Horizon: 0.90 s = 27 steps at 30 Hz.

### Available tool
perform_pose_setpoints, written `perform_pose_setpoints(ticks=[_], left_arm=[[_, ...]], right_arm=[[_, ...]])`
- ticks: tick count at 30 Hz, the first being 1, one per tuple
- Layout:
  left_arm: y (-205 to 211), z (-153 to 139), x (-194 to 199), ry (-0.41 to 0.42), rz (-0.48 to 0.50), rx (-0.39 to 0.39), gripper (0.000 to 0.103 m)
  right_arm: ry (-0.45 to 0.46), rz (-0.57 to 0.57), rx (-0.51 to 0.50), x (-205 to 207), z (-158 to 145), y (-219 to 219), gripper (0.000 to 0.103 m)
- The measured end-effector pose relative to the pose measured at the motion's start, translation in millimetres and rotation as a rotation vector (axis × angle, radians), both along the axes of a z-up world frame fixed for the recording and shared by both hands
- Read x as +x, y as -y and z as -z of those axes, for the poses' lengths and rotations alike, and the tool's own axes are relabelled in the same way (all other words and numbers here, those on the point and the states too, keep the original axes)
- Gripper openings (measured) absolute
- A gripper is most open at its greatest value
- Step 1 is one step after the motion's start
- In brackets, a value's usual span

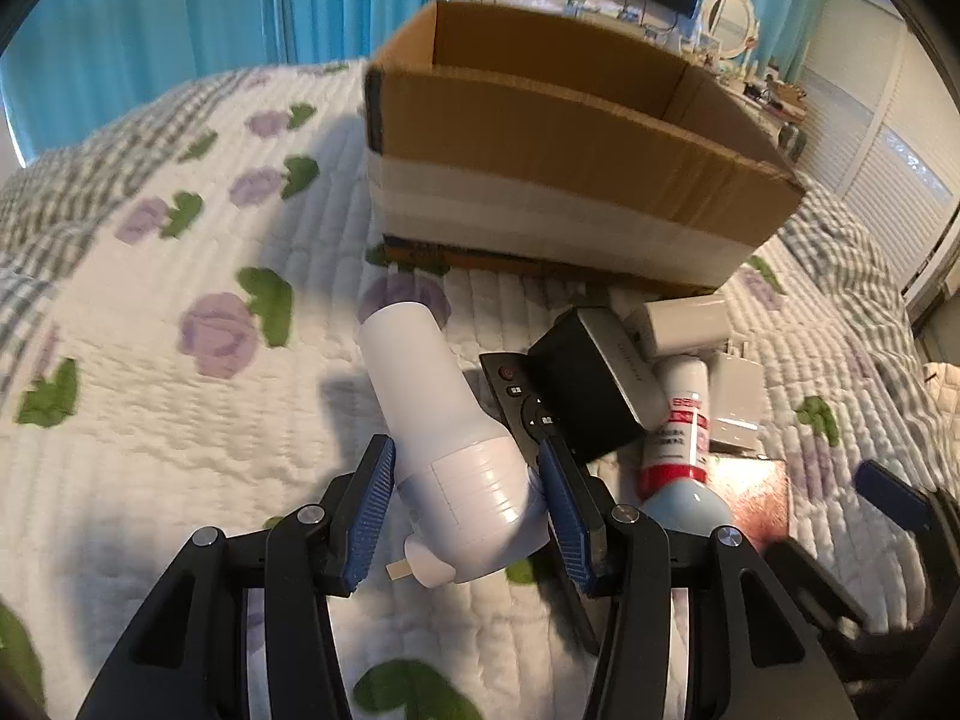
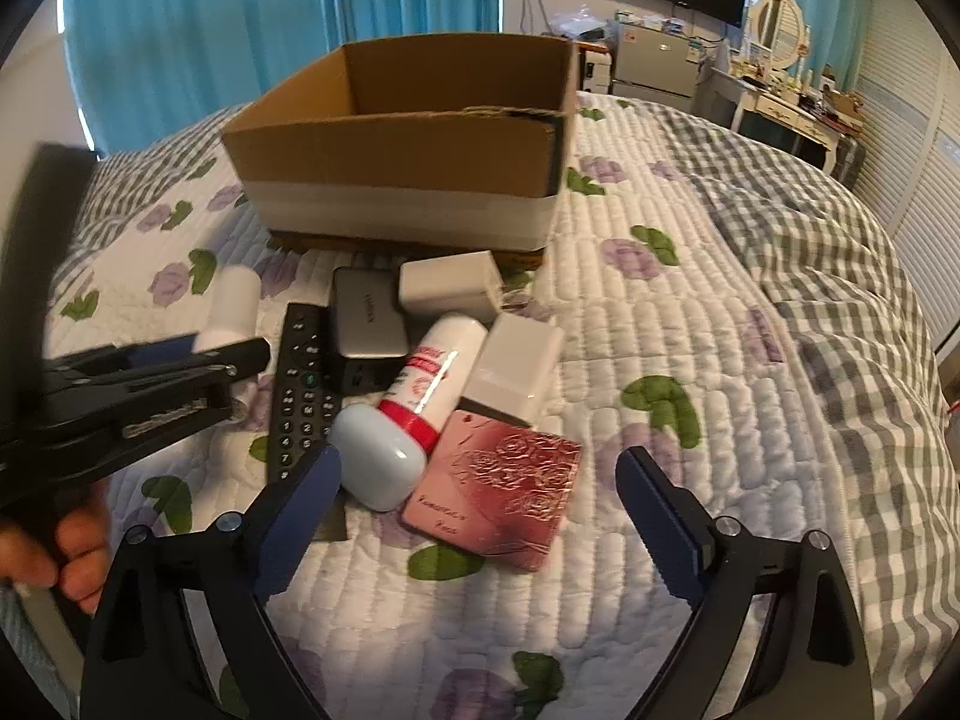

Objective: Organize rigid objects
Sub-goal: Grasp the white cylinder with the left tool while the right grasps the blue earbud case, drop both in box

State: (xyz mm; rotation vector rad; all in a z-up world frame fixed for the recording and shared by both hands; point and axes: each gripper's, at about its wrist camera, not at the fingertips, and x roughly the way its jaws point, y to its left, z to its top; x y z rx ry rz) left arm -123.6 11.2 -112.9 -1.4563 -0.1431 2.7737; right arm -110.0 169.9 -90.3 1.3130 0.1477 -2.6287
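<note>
Black remote control partly hidden behind white plastic cylindrical device, pinched in left gripper; right gripper spread wide.

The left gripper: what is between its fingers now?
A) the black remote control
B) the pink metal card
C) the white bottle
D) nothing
C: in the left wrist view the left gripper has its blue fingers pressed on both sides of the white bottle.

Bare quilt lies open rightward; clutter crowds before the cardboard box.
</note>
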Motion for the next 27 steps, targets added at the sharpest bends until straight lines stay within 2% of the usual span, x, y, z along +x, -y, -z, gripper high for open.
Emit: perform_pose_setpoints(ticks=[5, 8, 16, 17, 18, 22, 27], left_arm=[[15.6, -15.8, 21.7, -0.037, -0.008, -0.049, 0.050], [24.2, -18.6, 27.3, -0.046, -0.016, -0.075, 0.050], [30.6, -19.4, 30.8, -0.052, -0.015, -0.060, 0.050], [29.7, -19.5, 32.3, -0.053, -0.012, -0.060, 0.050], [28.8, -19.7, 32.2, -0.054, -0.010, -0.062, 0.050], [26.9, -23.7, 34.3, -0.060, -0.004, -0.058, 0.050], [24.3, -39.2, 36.7, -0.080, 0.010, -0.055, 0.050]], right_arm=[[0.032, -0.039, -0.013, -3.5, 8.8, 20.1, 0.089], [0.058, -0.058, -0.005, -8.6, 18.6, 35.4, 0.084], [0.088, -0.078, 0.065, -17.7, 46.6, 66.4, 0.065], [0.081, -0.072, 0.071, -17.7, 46.2, 67.1, 0.063], [0.072, -0.062, 0.084, -17.4, 45.6, 66.8, 0.056], [0.054, -0.060, 0.071, -11.4, 40.0, 60.2, 0.055], [-0.019, -0.072, 0.049, 0.2, 5.4, 51.1, 0.055]])
